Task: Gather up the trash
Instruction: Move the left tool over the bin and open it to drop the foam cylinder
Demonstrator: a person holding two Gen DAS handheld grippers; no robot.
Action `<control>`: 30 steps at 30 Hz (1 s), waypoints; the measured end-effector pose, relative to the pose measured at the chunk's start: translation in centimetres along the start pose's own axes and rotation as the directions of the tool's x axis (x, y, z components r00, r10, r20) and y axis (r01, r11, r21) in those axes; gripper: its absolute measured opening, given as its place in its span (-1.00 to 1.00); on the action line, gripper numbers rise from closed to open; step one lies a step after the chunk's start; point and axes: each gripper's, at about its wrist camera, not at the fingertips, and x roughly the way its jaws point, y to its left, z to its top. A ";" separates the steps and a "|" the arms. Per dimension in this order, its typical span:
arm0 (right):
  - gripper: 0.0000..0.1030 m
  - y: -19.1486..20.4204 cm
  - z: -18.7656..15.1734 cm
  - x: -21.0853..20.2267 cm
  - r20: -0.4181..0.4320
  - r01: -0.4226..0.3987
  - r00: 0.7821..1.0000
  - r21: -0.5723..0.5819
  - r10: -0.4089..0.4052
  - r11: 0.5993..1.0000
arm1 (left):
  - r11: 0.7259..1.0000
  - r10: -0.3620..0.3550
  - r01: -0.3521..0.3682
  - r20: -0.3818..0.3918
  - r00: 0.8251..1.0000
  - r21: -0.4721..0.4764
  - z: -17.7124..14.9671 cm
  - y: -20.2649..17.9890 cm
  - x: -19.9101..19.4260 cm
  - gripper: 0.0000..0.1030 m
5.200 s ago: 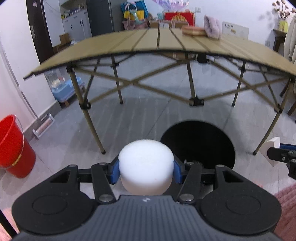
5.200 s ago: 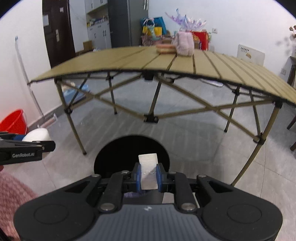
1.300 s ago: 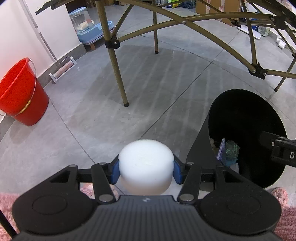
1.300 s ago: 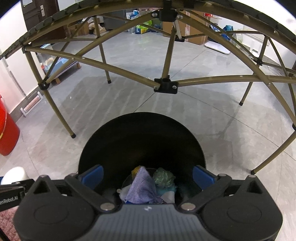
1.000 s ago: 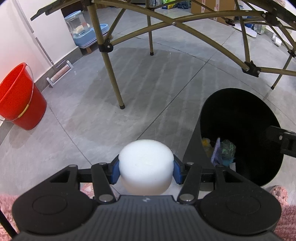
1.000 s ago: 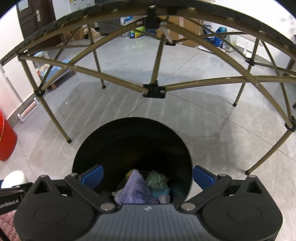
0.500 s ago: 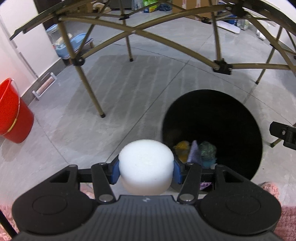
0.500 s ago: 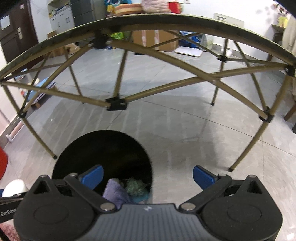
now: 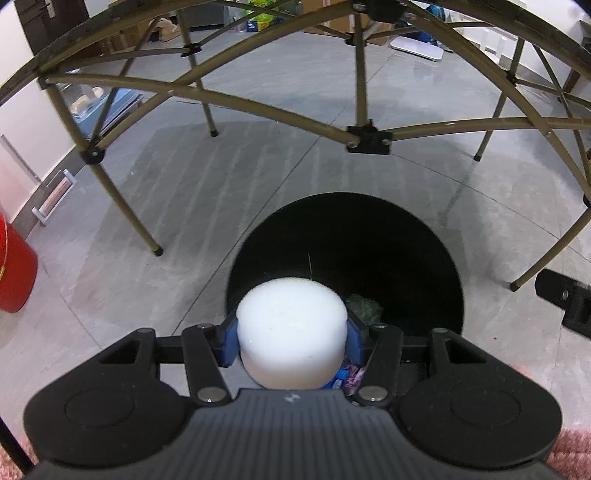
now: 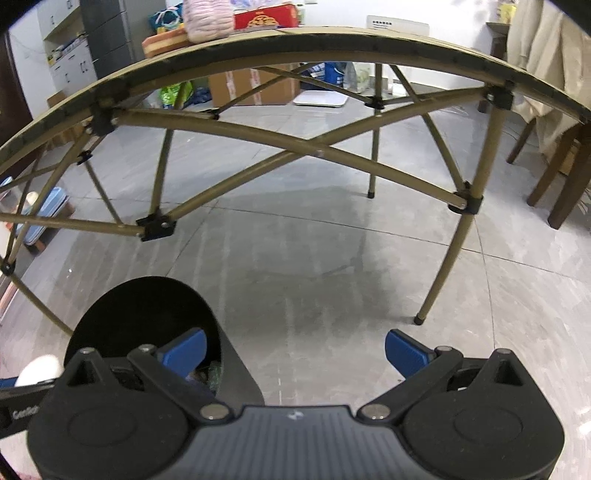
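A folding worktop [image 10: 332,40] of tan slats stands on a crossed tan tube frame [image 9: 258,107] with black joints, over a grey tiled floor [image 10: 332,266]; on its far edge sit a pink fluffy bundle [image 10: 208,16] and a flat orange-edged box [image 10: 162,38], touching; behind are cardboard boxes [image 10: 255,86]; a red bucket [image 9: 14,273] stands at the left by the white wall; a dark wooden chair [image 10: 565,173] stands at right, draped with beige cloth [image 10: 543,70].

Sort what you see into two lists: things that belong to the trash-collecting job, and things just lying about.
Belongs to the job:
white foam puck in the left claw
black bin
open right claw

Just lying about:
red bucket
folding table
pink fluffy item
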 end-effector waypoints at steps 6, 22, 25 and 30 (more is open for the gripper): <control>1.00 -1.0 -0.1 -0.3 -0.005 0.014 1.000 0.023 -0.014 1.000 | 1.000 -0.014 0.015 -0.014 1.000 0.018 0.4 -1.6 0.8 0.06; 1.00 -2.1 -0.3 0.1 -0.012 0.054 0.999 0.052 -0.053 0.997 | 1.000 -0.017 0.018 -0.049 0.999 0.022 0.6 -2.6 2.0 0.13; 1.00 -2.0 -0.2 0.0 -0.010 0.052 0.999 0.051 -0.052 0.997 | 1.000 -0.008 0.008 -0.042 0.999 0.016 0.6 -2.4 2.0 0.62; 1.00 -2.1 -0.2 -0.1 -0.006 0.053 0.999 0.060 -0.052 0.997 | 1.000 0.012 -0.012 -0.022 1.000 0.011 0.6 -2.1 1.8 0.98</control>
